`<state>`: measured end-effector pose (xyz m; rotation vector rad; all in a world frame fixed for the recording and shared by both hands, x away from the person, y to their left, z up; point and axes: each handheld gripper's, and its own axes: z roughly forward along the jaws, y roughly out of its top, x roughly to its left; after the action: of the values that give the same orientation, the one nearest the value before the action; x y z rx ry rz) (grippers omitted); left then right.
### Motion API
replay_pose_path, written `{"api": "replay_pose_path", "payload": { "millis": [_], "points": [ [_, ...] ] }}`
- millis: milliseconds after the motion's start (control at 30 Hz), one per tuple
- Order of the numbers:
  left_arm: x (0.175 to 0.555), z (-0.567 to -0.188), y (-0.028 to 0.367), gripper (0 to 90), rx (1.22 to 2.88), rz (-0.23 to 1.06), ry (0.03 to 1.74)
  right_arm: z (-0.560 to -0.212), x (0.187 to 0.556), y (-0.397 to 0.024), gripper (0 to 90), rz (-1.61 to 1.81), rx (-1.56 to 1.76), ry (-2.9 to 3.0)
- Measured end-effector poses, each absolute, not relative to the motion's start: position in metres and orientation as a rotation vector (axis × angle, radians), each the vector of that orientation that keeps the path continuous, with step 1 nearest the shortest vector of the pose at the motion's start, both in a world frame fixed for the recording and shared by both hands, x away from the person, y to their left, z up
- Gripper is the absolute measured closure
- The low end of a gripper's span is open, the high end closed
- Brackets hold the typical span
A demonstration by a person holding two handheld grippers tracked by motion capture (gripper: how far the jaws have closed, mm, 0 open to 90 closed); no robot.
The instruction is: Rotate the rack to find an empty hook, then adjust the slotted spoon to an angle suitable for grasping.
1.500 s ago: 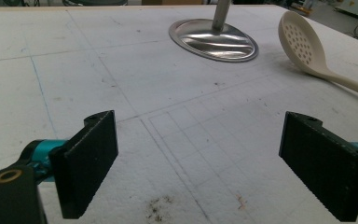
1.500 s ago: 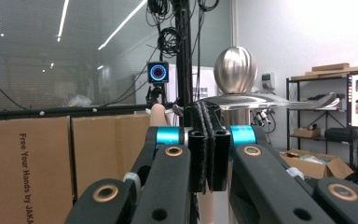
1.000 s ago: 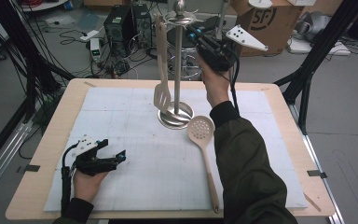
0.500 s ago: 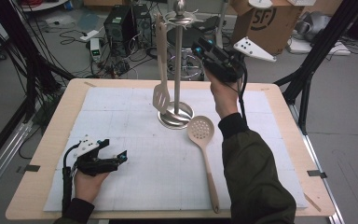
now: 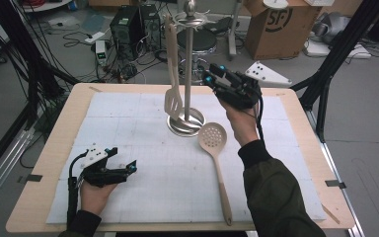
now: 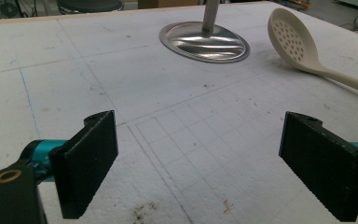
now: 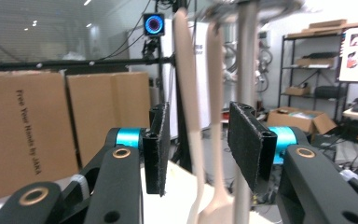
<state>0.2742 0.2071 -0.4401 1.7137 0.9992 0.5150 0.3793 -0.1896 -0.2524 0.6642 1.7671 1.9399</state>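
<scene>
We find the right gripper raised beside the metal stand, near its upper pole. Its jaws have just been opening and now stand partly apart, gripping nothing. In the right gripper view two pale handles appear between the jaws, but farther off; both are blurred, and we cannot tell which one belongs to the slotted spatula. That view cuts the handles off at top and bottom, so neither head shows there.

The high view supplies what is missing: the slotted spatula hangs from the rack at the top of the stand, its blade just above the round base. The hooks themselves are too small to make out.

The skimmer spoon lies flat on the white mat, bowl just beside the base, handle toward the person.

The left gripper rests low on the mat, jaws wide and empty. The left gripper view shows the base and the spoon's bowl, with the pole and the spoon's handle cut off.
</scene>
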Motion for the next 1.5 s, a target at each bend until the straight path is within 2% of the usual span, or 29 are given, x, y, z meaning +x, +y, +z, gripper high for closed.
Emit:
{"api": "replay_pose_path", "payload": {
  "millis": [333,633,867,1133,1333,1500],
  "points": [
    [0.275,-0.44,0.209,12.1,1.707,0.515,1.006,-0.277,0.367,-0.185,56.9,1.919,0.667,1.833],
    [0.274,-0.44,0.208,12.1,1.708,0.516,1.006,-0.299,0.355,-0.193,49.9,1.908,0.713,1.875],
    [0.275,-0.44,0.208,12.2,1.712,0.518,1.004,-0.32,0.345,-0.202,50.6,1.866,0.758,1.932],
    [0.274,-0.44,0.207,12.1,1.715,0.52,1.006,-0.333,0.34,-0.205,57.1,1.821,0.781,2.01],
    [0.274,-0.441,0.207,12.1,1.717,0.521,1.011,-0.346,0.338,-0.211,66.8,1.783,0.829,2.068],
    [0.274,-0.441,0.206,12.2,1.723,0.525,1.007,-0.356,0.336,-0.214,85.2,1.722,0.879,2.081]
  ]
}}
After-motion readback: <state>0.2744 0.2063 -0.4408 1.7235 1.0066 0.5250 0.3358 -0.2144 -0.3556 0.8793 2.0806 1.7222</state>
